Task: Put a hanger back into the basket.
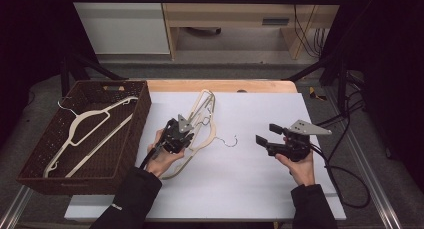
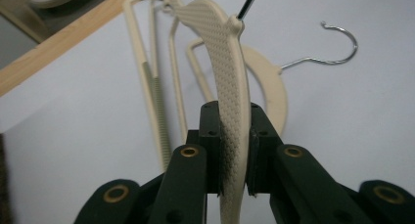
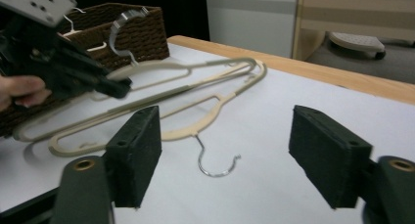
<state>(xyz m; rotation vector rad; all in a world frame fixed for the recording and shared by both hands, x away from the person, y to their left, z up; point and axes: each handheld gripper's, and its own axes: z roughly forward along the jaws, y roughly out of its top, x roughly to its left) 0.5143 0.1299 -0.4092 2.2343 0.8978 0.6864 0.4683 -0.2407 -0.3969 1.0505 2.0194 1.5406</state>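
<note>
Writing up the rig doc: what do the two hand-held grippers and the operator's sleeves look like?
Both are black, two-jawed, with brass-coloured pivot bushings. The left hand-held gripper and right hand-held gripper each carry a grey three-cornered plate on top. Black cables trail from the right one. The sleeves are dark, with a small pale mark on the left one.

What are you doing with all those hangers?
A person holds a gripper in each hand at a table. The left gripper is shut on a cream hanger taken from the small pile on the white sheet. The right gripper is open and holds nothing, near a hanger's metal hook. One hanger already lies in the brown basket on the left.
</note>
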